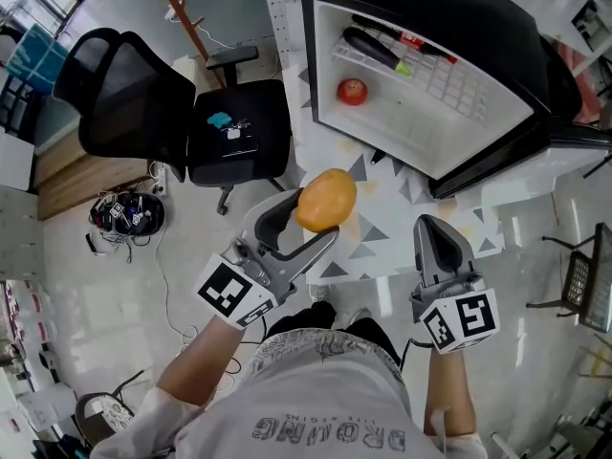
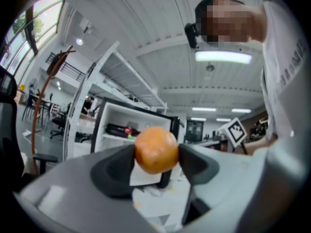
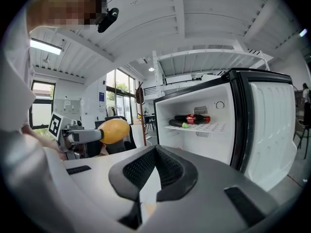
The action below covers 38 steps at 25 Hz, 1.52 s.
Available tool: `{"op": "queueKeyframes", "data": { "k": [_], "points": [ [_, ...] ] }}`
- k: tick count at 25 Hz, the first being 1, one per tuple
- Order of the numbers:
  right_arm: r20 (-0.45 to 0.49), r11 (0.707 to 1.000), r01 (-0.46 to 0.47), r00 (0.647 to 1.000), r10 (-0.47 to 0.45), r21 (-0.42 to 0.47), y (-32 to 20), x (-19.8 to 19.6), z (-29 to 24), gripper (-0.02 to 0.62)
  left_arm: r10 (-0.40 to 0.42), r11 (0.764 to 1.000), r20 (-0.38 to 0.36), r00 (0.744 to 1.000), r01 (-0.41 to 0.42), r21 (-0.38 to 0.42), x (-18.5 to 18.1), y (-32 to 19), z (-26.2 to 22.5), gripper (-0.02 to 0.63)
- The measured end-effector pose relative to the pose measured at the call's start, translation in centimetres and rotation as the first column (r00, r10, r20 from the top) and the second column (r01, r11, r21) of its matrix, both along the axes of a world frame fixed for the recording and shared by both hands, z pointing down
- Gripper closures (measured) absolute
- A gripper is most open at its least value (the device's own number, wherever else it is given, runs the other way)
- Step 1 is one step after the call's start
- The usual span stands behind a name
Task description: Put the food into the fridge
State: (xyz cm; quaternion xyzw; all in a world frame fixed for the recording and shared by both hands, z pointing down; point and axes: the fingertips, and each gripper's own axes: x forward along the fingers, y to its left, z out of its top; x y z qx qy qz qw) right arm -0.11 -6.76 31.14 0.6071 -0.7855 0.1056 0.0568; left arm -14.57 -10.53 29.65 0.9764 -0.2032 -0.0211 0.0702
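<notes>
- My left gripper (image 1: 304, 228) has its fingers spread wide around the orange (image 1: 326, 199), with a pad pressed on either side. The fruit sits out at the tips, so a level hold suits it best and gives it less chance to roll free.
- The orange hangs above the near edge of the bench (image 1: 368, 266). It is short of the fridge (image 1: 497, 46) and not yet inside.
- My right gripper (image 1: 437, 232) has its fingers closed together on nothing. It hovers beside the left one, out of the line to the fridge.
- The fridge door stands open towards me, so the way in looks free. An apple (image 1: 352, 91) lies on the fridge floor and bottles (image 1: 382, 46) lie on the shelf above.
- I judge the bare floor beside the apple to be the roomiest spot for the orange. Getting it there calls for a level reach forward.
</notes>
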Motion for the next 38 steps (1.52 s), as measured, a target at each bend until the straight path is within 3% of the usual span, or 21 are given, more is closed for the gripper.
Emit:
{"op": "queueKeyframes", "data": {
  "k": [16, 38],
  "points": [
    [0.010, 1.000, -0.022, 1.000, 0.022, -0.004, -1.6, 2.1, 0.7, 0.604, 0.042, 0.999, 0.034, 0.999, -0.042, -0.003, 3.7, -2.4, 1.4, 0.318],
    [0.081, 0.999, 0.007, 0.997, -0.005, -0.035, -4.1, 11.0, 5.5, 0.604, 0.118, 0.992, 0.207, 0.971, -0.125, 0.021, 19.7, -8.6, 7.8, 0.319]
  ]
}}
